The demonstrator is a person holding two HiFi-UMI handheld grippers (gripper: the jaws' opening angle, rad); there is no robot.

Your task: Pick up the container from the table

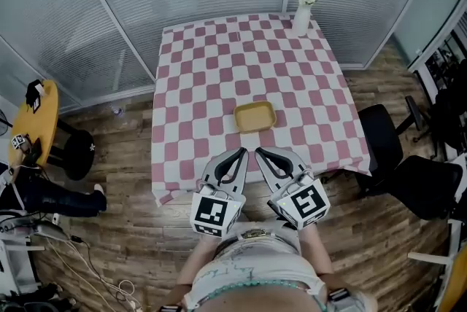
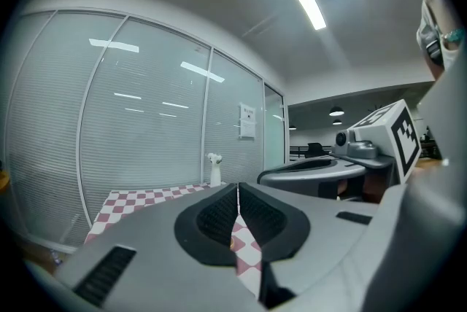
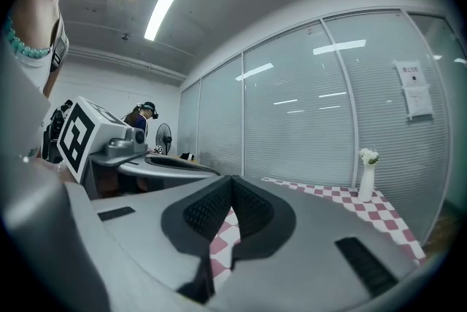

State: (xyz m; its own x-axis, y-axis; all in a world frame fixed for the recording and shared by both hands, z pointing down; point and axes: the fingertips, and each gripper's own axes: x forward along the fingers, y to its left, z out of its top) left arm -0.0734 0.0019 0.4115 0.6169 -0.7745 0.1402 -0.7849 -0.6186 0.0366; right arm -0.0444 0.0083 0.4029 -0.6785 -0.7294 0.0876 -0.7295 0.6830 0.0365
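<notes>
Both grippers hang just short of the container, on its near side. Left gripper and right gripper are side by side, each clenched on nothing, so I'd guess they're just lining up. The container's a shallow tan tray mid-table and looks empty. A vase stands well beyond it.

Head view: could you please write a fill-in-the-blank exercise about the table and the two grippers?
The container on the table is ____ in colour.
The vase stands at the table's far ____ corner.
The jaws of the left gripper and of the right gripper are both ____, holding nothing.
Missing words: yellow; right; shut.
</notes>
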